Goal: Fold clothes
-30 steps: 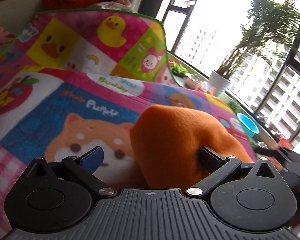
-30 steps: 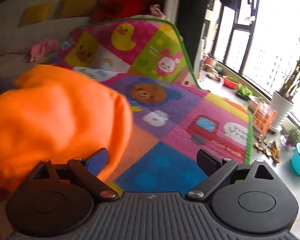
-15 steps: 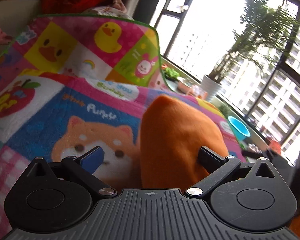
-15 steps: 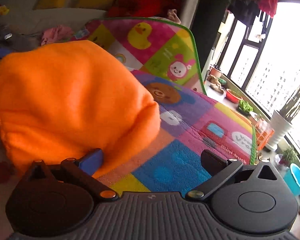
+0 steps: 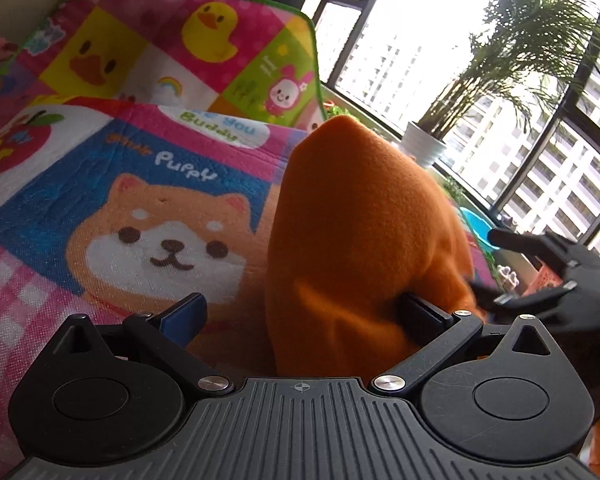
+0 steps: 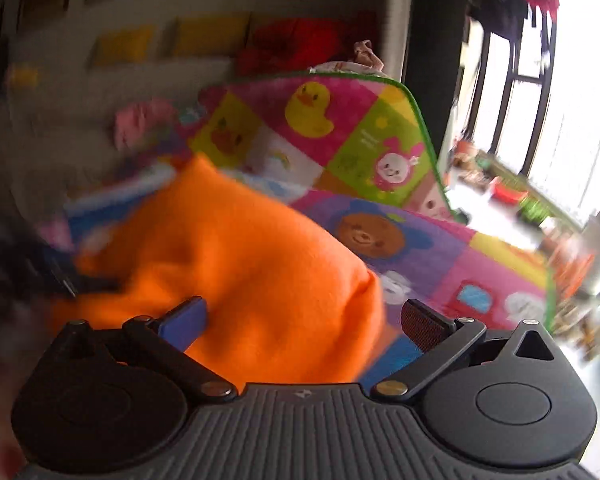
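Note:
An orange fleece garment (image 5: 364, 240) stands bunched up on the colourful cartoon play mat (image 5: 100, 184). My left gripper (image 5: 302, 312) is open; the garment fills the right half of the gap and covers the right finger. In the right wrist view, which is blurred, the same orange garment (image 6: 252, 272) lies between the spread fingers of my right gripper (image 6: 302, 320), which is open. The right gripper also shows at the right edge of the left wrist view (image 5: 548, 276), beside the garment.
The mat's far part (image 6: 340, 128) stands folded upright, with a sofa, yellow and red cushions (image 6: 292, 44) and pink clothes (image 6: 140, 124) behind. Large windows, a potted palm (image 5: 424, 148), a teal basin (image 5: 476, 228) and small pots line the right side.
The orange garment has risen and bunched taller in the left wrist view. The right gripper swung in over the garment, which now sits between its fingers instead of left of them.

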`<state>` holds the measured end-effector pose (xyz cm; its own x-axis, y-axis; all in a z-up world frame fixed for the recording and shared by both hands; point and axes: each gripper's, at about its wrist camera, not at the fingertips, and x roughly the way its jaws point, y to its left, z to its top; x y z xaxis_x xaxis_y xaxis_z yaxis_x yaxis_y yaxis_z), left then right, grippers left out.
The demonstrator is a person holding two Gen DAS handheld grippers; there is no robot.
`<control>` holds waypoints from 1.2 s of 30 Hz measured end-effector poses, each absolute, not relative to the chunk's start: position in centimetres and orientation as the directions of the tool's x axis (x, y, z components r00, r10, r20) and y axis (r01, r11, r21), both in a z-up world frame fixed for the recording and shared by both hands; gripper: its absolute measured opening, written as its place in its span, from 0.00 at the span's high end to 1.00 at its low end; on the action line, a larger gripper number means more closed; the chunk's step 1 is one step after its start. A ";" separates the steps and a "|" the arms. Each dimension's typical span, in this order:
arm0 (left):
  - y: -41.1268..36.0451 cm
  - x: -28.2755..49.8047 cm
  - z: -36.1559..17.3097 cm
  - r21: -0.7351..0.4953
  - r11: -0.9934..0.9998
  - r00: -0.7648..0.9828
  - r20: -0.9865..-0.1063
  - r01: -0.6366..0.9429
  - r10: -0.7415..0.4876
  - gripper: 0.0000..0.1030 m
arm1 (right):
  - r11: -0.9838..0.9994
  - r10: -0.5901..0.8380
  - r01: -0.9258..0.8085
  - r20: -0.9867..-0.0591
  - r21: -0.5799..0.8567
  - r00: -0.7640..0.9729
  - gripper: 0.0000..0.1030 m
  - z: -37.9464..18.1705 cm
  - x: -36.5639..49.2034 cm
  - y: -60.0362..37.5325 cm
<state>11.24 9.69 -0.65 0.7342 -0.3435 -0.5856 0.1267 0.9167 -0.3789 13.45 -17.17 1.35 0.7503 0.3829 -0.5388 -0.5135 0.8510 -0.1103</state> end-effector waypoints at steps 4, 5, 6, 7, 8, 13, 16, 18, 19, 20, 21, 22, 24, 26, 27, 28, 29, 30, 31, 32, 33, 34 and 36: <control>10.2 10.2 1.0 -0.395 0.905 0.750 -0.548 0.159 -0.371 0.00 | 0.858 0.319 -0.480 -0.545 -0.180 0.775 0.00 -0.4 13.5 -17.1; 10.3 10.0 1.4 -0.396 0.903 0.757 -0.537 0.166 -0.374 0.00 | 0.859 0.303 -0.472 -0.546 -0.197 0.781 0.00 -0.8 13.6 -17.1; 10.4 9.9 1.6 -0.394 0.903 0.761 -0.530 0.168 -0.373 0.00 | 0.860 0.297 -0.467 -0.543 -0.206 0.785 0.00 -1.0 13.4 -17.2; 10.4 9.9 1.6 -0.387 0.907 0.762 -0.533 0.167 -0.368 0.00 | 0.860 0.290 -0.462 -0.541 -0.214 0.790 0.00 -1.1 13.3 -17.3; 10.3 10.0 1.4 -0.373 0.914 0.759 -0.547 0.157 -0.354 0.00 | 0.863 0.289 -0.459 -0.537 -0.212 0.792 0.00 -1.0 13.1 -17.5; 10.3 10.9 -0.2 -0.338 0.937 0.743 -0.603 0.091 -0.290 0.00 | 0.861 0.378 -0.494 -0.500 -0.119 0.779 0.00 0.6 11.2 -19.0; 10.5 11.2 -0.5 -0.353 0.933 0.742 -0.607 0.070 -0.285 0.00 | 0.848 0.439 -0.527 -0.475 -0.062 0.763 0.00 1.7 9.8 -19.7; 10.2 11.2 -0.4 -0.347 0.935 0.742 -0.607 0.073 -0.283 0.00 | 0.827 0.472 -0.560 -0.477 -0.050 0.741 0.00 1.7 9.0 -19.4; 10.0 11.2 -0.3 -0.344 0.936 0.743 -0.607 0.074 -0.282 0.00 | 0.817 0.486 -0.575 -0.481 -0.047 0.730 0.00 1.5 8.7 -19.2; 9.8 11.2 -0.3 -0.341 0.937 0.743 -0.607 0.076 -0.281 0.00 | 0.821 0.464 -0.566 -0.496 -0.069 0.734 0.00 1.0 8.8 -18.7; 9.8 11.1 -0.1 -0.336 0.938 0.743 -0.607 0.081 -0.282 0.00 | 0.825 0.442 -0.557 -0.509 -0.091 0.738 0.00 0.4 9.0 -18.3; 9.7 10.9 0.1 -0.332 0.939 0.744 -0.605 0.087 -0.283 0.00 | 0.828 0.420 -0.549 -0.522 -0.113 0.742 0.00 -0.1 9.1 -17.8; 9.8 10.3 0.8 -0.322 0.942 0.753 -0.595 0.098 -0.282 0.00 | 0.849 0.391 -0.517 -0.528 -0.109 0.754 0.00 -0.6 9.7 -17.8; 10.0 9.8 1.4 -0.306 0.946 0.765 -0.584 0.104 -0.272 0.00 | 0.869 0.366 -0.482 -0.514 -0.110 0.776 0.00 -0.3 9.9 -18.3; 10.2 9.7 1.6 -0.300 0.948 0.769 -0.580 0.105 -0.269 0.00 | 0.879 0.352 -0.464 -0.506 -0.110 0.787 0.00 -0.1 10.0 -18.5; 10.3 9.6 1.7 -0.296 0.950 0.770 -0.580 0.105 -0.266 0.00 | 0.886 0.335 -0.447 -0.502 -0.120 0.798 0.00 0.0 10.1 -18.7; 10.4 9.5 1.6 -0.291 0.951 0.770 -0.582 0.103 -0.262 0.00 | 0.893 0.317 -0.430 -0.497 -0.130 0.808 0.00 0.1 10.1 -19.0; 10.5 9.4 1.6 -0.289 0.952 0.770 -0.584 0.100 -0.258 0.00 | 0.897 0.318 -0.426 -0.490 -0.123 0.811 0.00 0.2 9.9 -19.2; 10.6 9.3 1.5 -0.289 0.952 0.769 -0.586 0.097 -0.256 0.00 | 0.900 0.320 -0.421 -0.484 -0.115 0.815 0.00 0.3 9.8 -19.5; 10.8 9.3 1.4 -0.290 0.952 0.768 -0.588 0.093 -0.254 0.00 | 0.903 0.321 -0.417 -0.477 -0.108 0.818 0.00 0.4 9.6 -19.8; 11.0 9.3 1.4 -0.294 0.952 0.767 -0.590 0.088 -0.253 0.00 | 0.905 0.322 -0.413 -0.470 -0.101 0.822 0.00 0.5 9.4 -20.0; 11.2 9.3 1.3 -0.295 0.952 0.768 -0.591 0.082 -0.249 0.00 | 0.894 0.353 -0.439 -0.458 -0.092 0.816 0.00 0.8 8.9 -20.1; 11.3 9.4 1.4 -0.290 0.955 0.771 -0.593 0.066 -0.233 0.00 | 0.859 0.417 -0.502 -0.434 -0.098 0.798 0.00 1.3 7.8 -19.3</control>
<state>9.40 11.31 1.40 0.7709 -0.2332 -0.5927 0.0656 0.9547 -0.2902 7.80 -19.35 1.30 0.7984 0.4174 -0.4340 -0.5023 0.8592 -0.0978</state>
